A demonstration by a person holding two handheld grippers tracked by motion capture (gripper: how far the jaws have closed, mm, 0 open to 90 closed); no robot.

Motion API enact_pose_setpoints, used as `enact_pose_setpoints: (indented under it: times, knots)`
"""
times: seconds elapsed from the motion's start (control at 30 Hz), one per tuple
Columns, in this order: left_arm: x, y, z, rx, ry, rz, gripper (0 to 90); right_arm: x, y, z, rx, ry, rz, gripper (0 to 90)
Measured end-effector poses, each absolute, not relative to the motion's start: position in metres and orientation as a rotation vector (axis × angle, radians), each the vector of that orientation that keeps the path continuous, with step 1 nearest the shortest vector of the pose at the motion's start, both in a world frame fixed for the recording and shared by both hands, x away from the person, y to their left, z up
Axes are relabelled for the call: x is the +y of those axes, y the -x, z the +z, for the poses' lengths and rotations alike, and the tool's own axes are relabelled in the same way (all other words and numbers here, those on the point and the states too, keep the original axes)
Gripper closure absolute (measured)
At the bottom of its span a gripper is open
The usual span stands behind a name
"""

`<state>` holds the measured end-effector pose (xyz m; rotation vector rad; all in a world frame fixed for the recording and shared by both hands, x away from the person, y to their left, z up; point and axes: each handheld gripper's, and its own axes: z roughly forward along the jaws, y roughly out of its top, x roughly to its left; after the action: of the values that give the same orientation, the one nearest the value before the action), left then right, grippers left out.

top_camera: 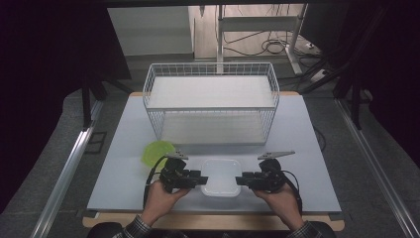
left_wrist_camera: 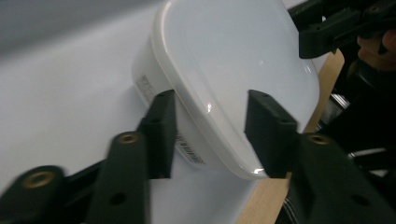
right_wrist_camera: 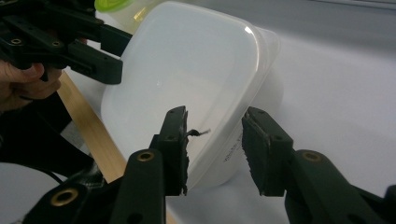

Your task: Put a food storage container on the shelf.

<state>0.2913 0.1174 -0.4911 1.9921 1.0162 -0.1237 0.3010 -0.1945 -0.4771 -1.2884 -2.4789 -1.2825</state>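
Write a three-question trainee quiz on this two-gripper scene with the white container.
1. True or false: the white lidded container lies inside the wire basket.
2. Which part of the container does the left gripper straddle?
A. its lid edge and side wall
B. a handle on top
C. its underside
3. What colour is the lid of the small tub on the table beside the left gripper?

Key
1. False: it rests on the table, nearer the person than the basket, between the left gripper and the right gripper.
2. A: one jaw stands over the lid, the other beside the side wall.
3. Yellow-green.
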Motion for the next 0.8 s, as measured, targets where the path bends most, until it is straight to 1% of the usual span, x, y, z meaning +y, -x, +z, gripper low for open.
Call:
enact_pose_setpoints:
  times: [0.2,0.33,0.5,0.6,0.73,0.8]
  knots:
    - [0.118,-0.283,-0.490,1.055,-1.962,-0.100,63.6,-0.196,-0.298,-0.477,-2.422,1.339,-1.302,68.2]
    - [0.118,-0.278,-0.487,1.071,-1.929,-0.035,69.3,-0.197,-0.296,-0.475,-2.383,1.374,-1.344,75.1]
    - [0.119,-0.277,-0.488,1.090,-1.880,-0.001,74.5,-0.199,-0.297,-0.473,-2.368,1.389,-1.367,79.7]
    - [0.120,-0.278,-0.489,1.097,-1.867,0.010,77.1,-0.195,-0.295,-0.471,-2.435,1.381,-1.383,80.2]
    - [0.122,-0.279,-0.492,1.108,-1.836,0.003,77.9,-0.193,-0.296,-0.471,-2.457,1.380,-1.395,80.2]
    - [0.122,-0.280,-0.492,1.112,-1.839,0.023,78.0,-0.191,-0.297,-0.472,-2.460,1.383,-1.411,80.3]
